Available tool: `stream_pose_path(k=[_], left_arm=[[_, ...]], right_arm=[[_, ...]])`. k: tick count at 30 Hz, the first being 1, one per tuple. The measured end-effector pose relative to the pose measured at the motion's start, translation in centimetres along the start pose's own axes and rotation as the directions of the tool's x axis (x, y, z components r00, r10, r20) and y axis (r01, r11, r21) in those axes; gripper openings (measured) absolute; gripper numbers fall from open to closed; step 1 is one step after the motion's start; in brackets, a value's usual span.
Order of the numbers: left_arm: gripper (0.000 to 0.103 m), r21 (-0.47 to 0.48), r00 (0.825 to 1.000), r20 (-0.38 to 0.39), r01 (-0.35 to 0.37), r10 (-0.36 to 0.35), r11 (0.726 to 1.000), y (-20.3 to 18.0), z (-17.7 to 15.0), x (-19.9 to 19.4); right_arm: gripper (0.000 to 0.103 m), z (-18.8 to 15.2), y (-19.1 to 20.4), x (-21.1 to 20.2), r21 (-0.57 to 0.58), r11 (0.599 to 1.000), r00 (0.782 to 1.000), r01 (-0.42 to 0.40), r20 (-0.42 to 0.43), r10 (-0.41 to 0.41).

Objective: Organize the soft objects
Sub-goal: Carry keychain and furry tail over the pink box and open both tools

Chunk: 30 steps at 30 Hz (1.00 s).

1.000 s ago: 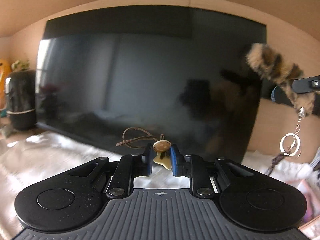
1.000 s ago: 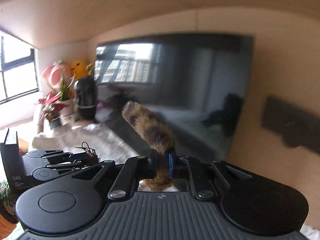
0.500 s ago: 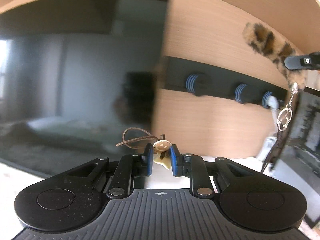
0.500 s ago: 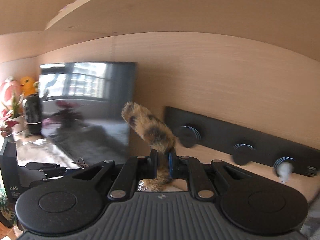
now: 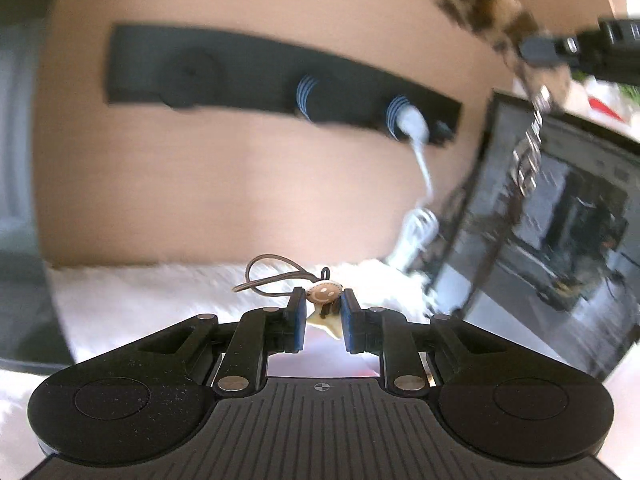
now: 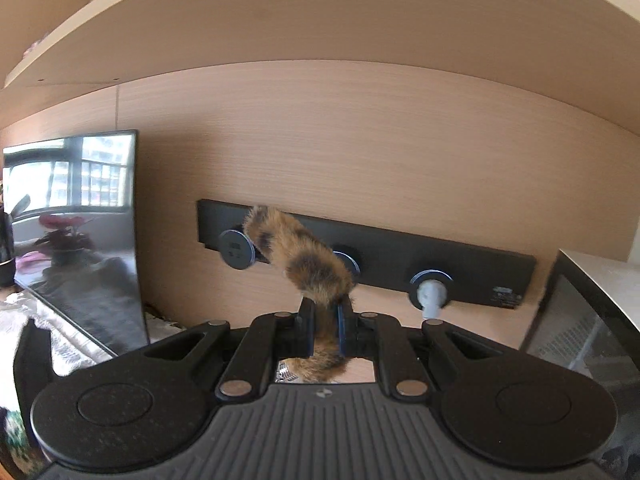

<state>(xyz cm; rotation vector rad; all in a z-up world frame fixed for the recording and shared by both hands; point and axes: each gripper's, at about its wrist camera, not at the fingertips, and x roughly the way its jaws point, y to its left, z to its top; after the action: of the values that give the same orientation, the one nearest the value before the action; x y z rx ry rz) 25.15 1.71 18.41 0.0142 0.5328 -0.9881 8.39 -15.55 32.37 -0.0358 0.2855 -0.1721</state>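
Note:
My left gripper (image 5: 322, 306) is shut on a small smiley-face charm (image 5: 323, 293) with a pale star below it and a thin brown cord loop (image 5: 272, 274) trailing left. My right gripper (image 6: 323, 312) is shut on a furry brown-and-black spotted tail keychain (image 6: 298, 254), whose tip curves up and left. In the left wrist view that same furry tail (image 5: 488, 4) hangs at the upper right, with its metal chain and ring (image 5: 528, 156) dangling below the right gripper's fingers (image 5: 552, 46). Both grippers face a wooden wall with a black socket strip (image 6: 400, 256).
A black socket strip (image 5: 248, 76) on the wooden wall carries round outlets and a white plug with cable (image 5: 416, 136). A dark monitor (image 6: 84, 220) stands at left, another dark screen (image 5: 560, 216) at right. A white fluffy rug (image 5: 168, 292) covers the desk below. A wooden shelf (image 6: 320, 20) overhangs.
Both views have swung right from the big dark monitor to the wooden wall and socket strip. The charm and the furry tail stay held as before.

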Motion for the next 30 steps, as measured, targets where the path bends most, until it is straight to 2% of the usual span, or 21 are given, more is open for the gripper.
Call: stream_pose_path(k=[3, 7, 10, 12, 15, 16, 21, 26, 28, 30], left_arm=[[0.021, -0.016, 0.997, -0.061, 0.038, -0.039, 0.999, -0.9, -1.1, 2.3], [0.022, -0.09, 0.985, -0.154, 0.061, -0.075, 0.994, -0.7, -3.2, 5.0], [0.022, -0.142, 0.947, -0.312, 0.034, -0.077, 0.989, -0.5, -5.4, 7.8], [0.022, -0.133, 0.931, -0.36, 0.01, -0.058, 0.991, -0.4, -7.0, 8.9], [0.022, -0.085, 0.917, -0.398, -0.079, 0.038, 0.993, -0.6, -8.1, 9.4], [0.022, -0.081, 0.917, -0.397, -0.084, 0.046, 0.993, -0.7, -8.1, 9.3], [0.023, -0.06, 0.93, -0.364, -0.07, 0.043, 0.996, -1.5, -7.4, 8.0], [0.023, -0.073, 0.933, -0.359, -0.068, 0.037, 0.995, -1.3, -7.6, 6.6], [0.023, -0.095, 0.935, -0.352, -0.077, 0.038, 0.992, -0.8, -7.8, 6.2], [0.023, -0.111, 0.94, -0.339, -0.089, 0.046, 0.99, -0.6, -7.9, 5.6]], right_arm=[[0.01, -0.4, -0.4, 0.7, 0.006, 1.0, 1.0, 0.011, -0.01, -0.011], [0.01, -1.7, -1.8, 2.2, 0.035, 0.999, 0.999, 0.006, -0.051, -0.004], [0.01, -3.3, -2.6, 4.0, 0.069, 0.997, 0.994, -0.024, -0.107, 0.031], [0.01, -5.2, -2.5, 6.2, 0.094, 0.994, 0.983, -0.053, -0.171, 0.068], [0.01, -9.1, -2.2, 10.2, 0.153, 0.985, 0.944, -0.083, -0.304, 0.127], [0.01, -10.2, -2.1, 11.3, 0.176, 0.98, 0.929, -0.092, -0.34, 0.148], [0.011, -16.6, -1.6, 16.6, 0.343, 0.932, 0.833, -0.116, -0.478, 0.279], [0.011, -22.0, 0.1, 20.0, 0.343, 0.934, 0.746, -0.1, -0.596, 0.299], [0.009, -23.5, 0.4, 20.8, 0.328, 0.941, 0.723, -0.083, -0.63, 0.283], [0.009, -23.6, 0.3, 20.8, 0.32, 0.943, 0.743, -0.089, -0.61, 0.277]])
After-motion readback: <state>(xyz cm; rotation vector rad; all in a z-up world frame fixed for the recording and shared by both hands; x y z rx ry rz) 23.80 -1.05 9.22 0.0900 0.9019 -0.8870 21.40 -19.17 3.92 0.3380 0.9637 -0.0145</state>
